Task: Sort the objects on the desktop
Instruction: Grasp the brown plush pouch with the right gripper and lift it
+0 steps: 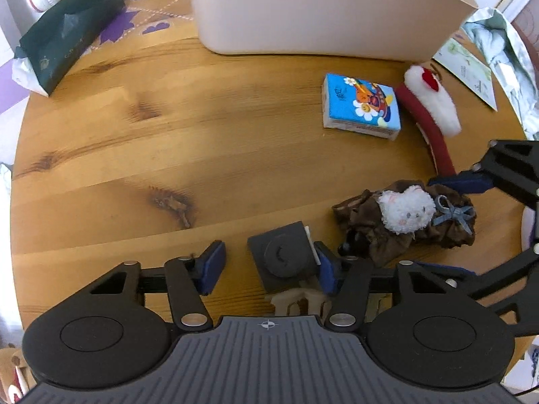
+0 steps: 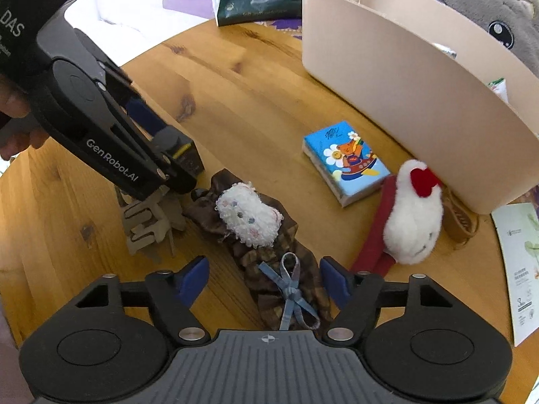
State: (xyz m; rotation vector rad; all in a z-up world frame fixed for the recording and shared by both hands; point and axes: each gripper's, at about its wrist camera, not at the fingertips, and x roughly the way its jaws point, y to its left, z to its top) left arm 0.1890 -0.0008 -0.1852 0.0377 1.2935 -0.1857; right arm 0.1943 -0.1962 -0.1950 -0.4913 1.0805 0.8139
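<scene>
My left gripper is open, its blue pads either side of a small dark square box on the round wooden table; the right pad is close to the box's edge. My right gripper is open around a brown cloth scrunchie with a white plush face and a blue bow. A blue cartoon tissue pack lies further out. A red band with white plush and a red heart lies beside it. A beige hair claw lies under the left gripper.
A beige storage bin stands at the back of the table. A dark green bag lies at the far left edge. A grey plush toy sits behind the bin. A printed leaflet lies at the right.
</scene>
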